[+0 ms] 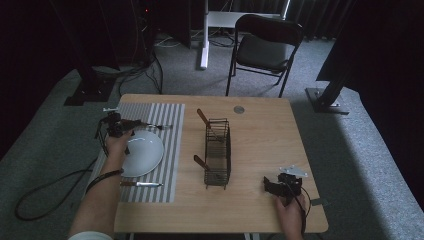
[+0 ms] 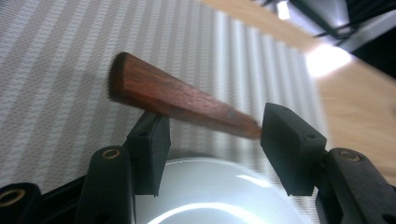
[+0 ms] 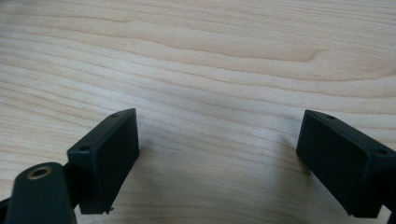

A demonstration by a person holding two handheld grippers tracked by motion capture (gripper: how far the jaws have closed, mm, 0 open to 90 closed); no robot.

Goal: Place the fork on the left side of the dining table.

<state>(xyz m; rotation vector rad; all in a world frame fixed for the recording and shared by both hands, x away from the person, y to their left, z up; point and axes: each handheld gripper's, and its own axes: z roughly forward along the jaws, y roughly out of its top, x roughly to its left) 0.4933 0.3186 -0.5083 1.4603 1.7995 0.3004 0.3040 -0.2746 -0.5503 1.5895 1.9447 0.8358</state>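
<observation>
A fork with a reddish wooden handle [image 1: 150,125] lies on the striped placemat [image 1: 170,150], just beyond the white plate [image 1: 142,152]. My left gripper [image 1: 120,125] is at the fork's handle end, above the plate's far rim. In the left gripper view the wooden handle [image 2: 177,100] runs slantwise across the gap of my left gripper [image 2: 215,135]. Its jaws stand apart and are not clamped on the handle, with the plate [image 2: 219,186] beneath. My right gripper [image 1: 274,186] rests open near the table's front right; my right gripper [image 3: 217,154] has bare wood between its jaws.
A wooden-handled knife [image 1: 142,184] lies on the placemat in front of the plate. A dark wire basket [image 1: 218,150] at the table's middle holds two wooden-handled utensils. A black chair [image 1: 267,42] stands beyond the table [image 1: 260,135]. Cables trail on the floor at left.
</observation>
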